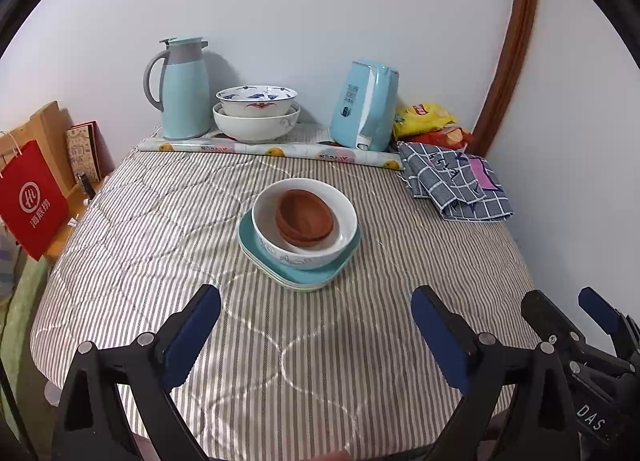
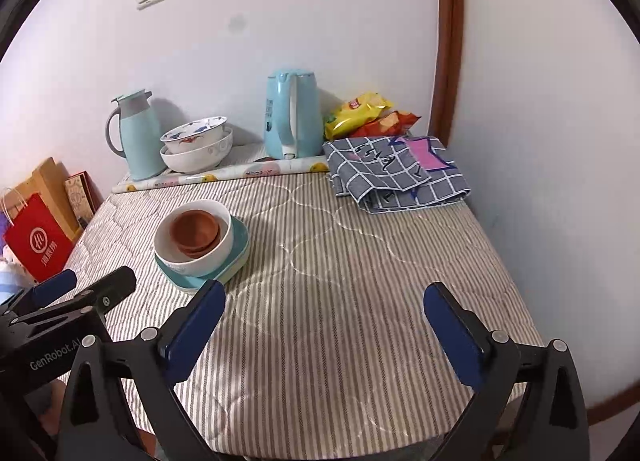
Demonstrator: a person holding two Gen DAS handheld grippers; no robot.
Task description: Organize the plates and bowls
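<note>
**On the striped table: stack ahead of both tongs, closer to the left**

On the striped tablecloth (image 1: pixel 160 245), mid-table, stands the stack: brown bowls (image 1: pixel 306 221) nested in a white bowl (image 1: pixel 280 245), which sits on teal plates (image 1: pixel 304 275). A second pair, the patterned bowl (image 1: pixel 258 99) inside a plain white bowl (image 1: pixel 256 127), sits at the wall between the thermos jug (image 1: pixel 184 93) and the kettle (image 1: pixel 364 105).

Left gripper (image 1: pixel 316 317): jaws wide, nothing between them. The stack lies straight ahead of it, just beyond the fingertips, centred on its line.

Right gripper (image 2: pixel 324 313): jaws wide, empty. From here the stack lies ahead and off to the left, near its left finger (image 2: pixel 200 317); the left gripper shows at the lower left edge of this view.

Judgement: the left hand is the nearer and better aligned. The stack is roughly round, with no long axis to match; the plates' rounded-square outline matters only for a rim grip. Stacking looks largely done, and no gripper touches any dish.
</note>
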